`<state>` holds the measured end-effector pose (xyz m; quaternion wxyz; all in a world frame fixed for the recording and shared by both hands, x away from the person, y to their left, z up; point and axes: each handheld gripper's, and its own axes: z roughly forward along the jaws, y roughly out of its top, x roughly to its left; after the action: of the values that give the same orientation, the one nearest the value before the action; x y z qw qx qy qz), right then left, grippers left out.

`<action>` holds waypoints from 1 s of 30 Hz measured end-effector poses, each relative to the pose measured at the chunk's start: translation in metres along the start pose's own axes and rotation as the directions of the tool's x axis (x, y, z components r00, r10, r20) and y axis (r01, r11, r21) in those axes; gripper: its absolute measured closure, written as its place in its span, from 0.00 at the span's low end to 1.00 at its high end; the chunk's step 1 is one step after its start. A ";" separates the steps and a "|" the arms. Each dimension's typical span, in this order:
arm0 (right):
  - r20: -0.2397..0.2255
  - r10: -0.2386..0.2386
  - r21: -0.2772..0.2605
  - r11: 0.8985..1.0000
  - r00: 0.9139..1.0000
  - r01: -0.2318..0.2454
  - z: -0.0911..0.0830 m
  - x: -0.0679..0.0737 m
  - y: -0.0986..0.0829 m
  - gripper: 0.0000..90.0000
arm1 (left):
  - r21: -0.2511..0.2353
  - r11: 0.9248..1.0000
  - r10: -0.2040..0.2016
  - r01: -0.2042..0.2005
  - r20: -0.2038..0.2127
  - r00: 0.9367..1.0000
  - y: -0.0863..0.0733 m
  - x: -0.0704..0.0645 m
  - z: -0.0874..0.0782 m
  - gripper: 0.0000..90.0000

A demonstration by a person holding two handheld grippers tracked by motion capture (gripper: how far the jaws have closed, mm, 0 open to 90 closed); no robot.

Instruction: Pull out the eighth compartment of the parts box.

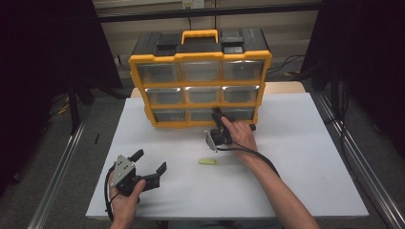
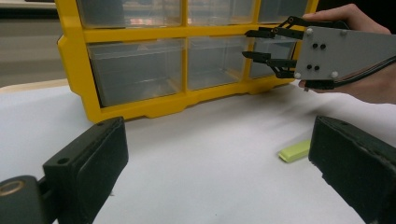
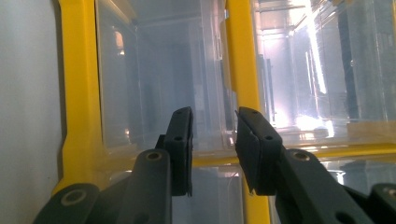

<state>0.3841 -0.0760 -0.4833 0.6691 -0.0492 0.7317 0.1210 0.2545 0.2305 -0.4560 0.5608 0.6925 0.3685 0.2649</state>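
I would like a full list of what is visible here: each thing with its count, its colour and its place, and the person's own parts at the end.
drawer organiser: 1, yellow frame with black top and yellow handle, far middle of the table
clear drawers: 9, transparent, three rows of three in the organiser, all pushed in
small flat piece: 1, pale green, lying on the table between the two hand-held grippers
table: 1, white top
left hand-held gripper: 1, black with grey plate, near left, jaws wide apart, holding nothing
right hand-held gripper: 1, black with grey plate, at the bottom row of drawers, jaws slightly apart
hands: 2, one on each gripper
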 end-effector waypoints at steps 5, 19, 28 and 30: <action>0.020 0.004 0.016 1.000 1.000 -0.004 0.000 0.002 0.002 0.79 | 0.002 1.000 0.005 -0.005 -0.005 1.000 0.000 0.000 0.000 0.05; 0.030 -0.005 0.020 1.000 1.000 0.005 0.000 0.001 0.002 0.86 | -0.001 1.000 0.002 -0.002 -0.008 1.000 0.000 0.001 -0.001 0.05; 0.042 0.012 0.050 0.999 0.999 -0.014 0.000 0.002 0.006 0.87 | -0.002 1.000 0.005 -0.005 -0.007 1.000 0.000 0.001 0.000 0.05; 0.040 0.006 0.043 0.999 0.999 -0.008 0.000 0.002 0.005 0.87 | 0.001 1.000 0.003 -0.003 -0.006 1.000 0.000 0.001 -0.001 0.05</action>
<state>0.3832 -0.0709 -0.4844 0.6841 -0.0297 0.7206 0.1085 0.2544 0.2315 -0.4559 0.5589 0.6927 0.3693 0.2674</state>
